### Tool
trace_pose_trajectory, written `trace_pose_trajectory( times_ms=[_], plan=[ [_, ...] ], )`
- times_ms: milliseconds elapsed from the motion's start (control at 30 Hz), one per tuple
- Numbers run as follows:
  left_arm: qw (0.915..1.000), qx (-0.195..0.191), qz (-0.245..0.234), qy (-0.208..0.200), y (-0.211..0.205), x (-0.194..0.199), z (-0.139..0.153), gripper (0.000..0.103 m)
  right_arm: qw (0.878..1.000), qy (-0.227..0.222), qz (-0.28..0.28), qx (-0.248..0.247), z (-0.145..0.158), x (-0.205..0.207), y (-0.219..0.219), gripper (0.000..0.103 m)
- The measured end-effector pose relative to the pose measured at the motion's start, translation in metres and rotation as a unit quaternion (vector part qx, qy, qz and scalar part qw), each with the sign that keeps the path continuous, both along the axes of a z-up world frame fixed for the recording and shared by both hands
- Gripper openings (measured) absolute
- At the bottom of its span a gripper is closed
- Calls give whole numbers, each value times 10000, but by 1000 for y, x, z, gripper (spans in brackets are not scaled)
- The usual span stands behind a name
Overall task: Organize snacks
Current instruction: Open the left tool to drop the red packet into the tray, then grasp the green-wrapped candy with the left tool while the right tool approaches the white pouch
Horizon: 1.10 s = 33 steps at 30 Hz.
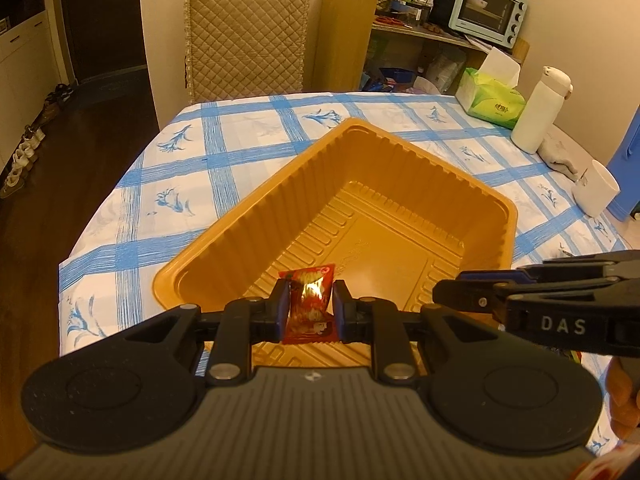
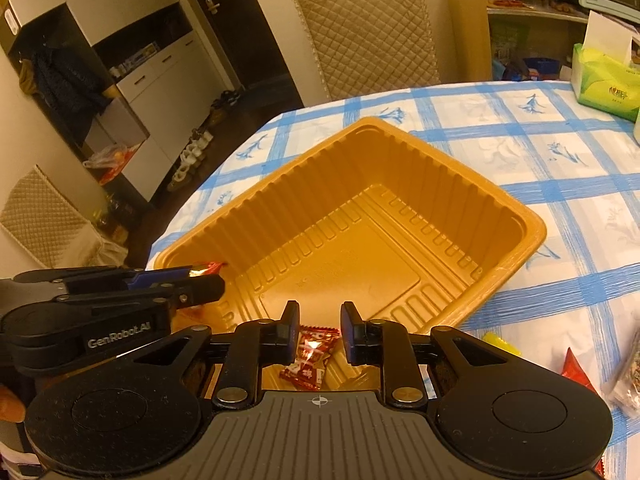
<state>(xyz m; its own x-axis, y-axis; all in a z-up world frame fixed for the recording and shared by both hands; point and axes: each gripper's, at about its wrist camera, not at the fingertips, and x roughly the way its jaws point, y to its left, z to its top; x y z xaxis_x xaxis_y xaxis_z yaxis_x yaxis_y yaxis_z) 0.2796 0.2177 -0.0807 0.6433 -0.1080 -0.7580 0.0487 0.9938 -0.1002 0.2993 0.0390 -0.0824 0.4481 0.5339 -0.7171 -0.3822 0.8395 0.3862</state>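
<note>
A ribbed golden plastic tray (image 1: 260, 216) stands empty in the middle of the checked tablecloth. My left gripper (image 1: 310, 292) hovers over the tray's near corner, shut on a red snack packet (image 1: 310, 304) that stands upright between its pads. In the right wrist view that left gripper (image 2: 216, 280) comes in from the left with the packet's shiny end (image 2: 208, 268) at its tip. My right gripper (image 2: 320, 312) is over the tray's (image 2: 536, 236) near edge. A second red packet (image 2: 310, 356) sits tilted low between its fingers, with a gap to the right pad.
Loose snacks lie on the cloth to the right: a yellow one (image 2: 500, 342), a red one (image 2: 574, 368), a clear bag (image 2: 630, 380). A green tissue box (image 1: 492, 100), white bottle (image 1: 540, 112) and white cup (image 1: 596, 192) stand far right. A quilted chair (image 1: 246, 36) is behind the table.
</note>
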Motion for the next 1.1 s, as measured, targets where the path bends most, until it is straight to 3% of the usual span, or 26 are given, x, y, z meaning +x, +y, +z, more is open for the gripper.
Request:
trace_pose_trajectory(
  times_ms=[67, 133, 200, 667, 1100],
  plan=[
    [10000, 3, 8, -53, 0, -1, 1, 39, 10000, -39, -40, 11, 3, -3, -2, 32],
    [9999, 41, 5, -92, -1, -3, 3, 43, 9999, -121, -97, 43, 6, -8, -6, 57],
    [9999, 62, 12, -90, -2, -7, 5, 46, 9996, -224, -132, 83, 10, -13, -9, 63],
    [9994, 66, 261, -232, -12, -76, 33, 53, 9985, -506, -18, 209, 37, -57, -44, 73],
    [9990, 7, 412, -149, -70, -140, 37, 53, 9974, -599, 355, 186, 40, -99, -99, 73]
  ],
)
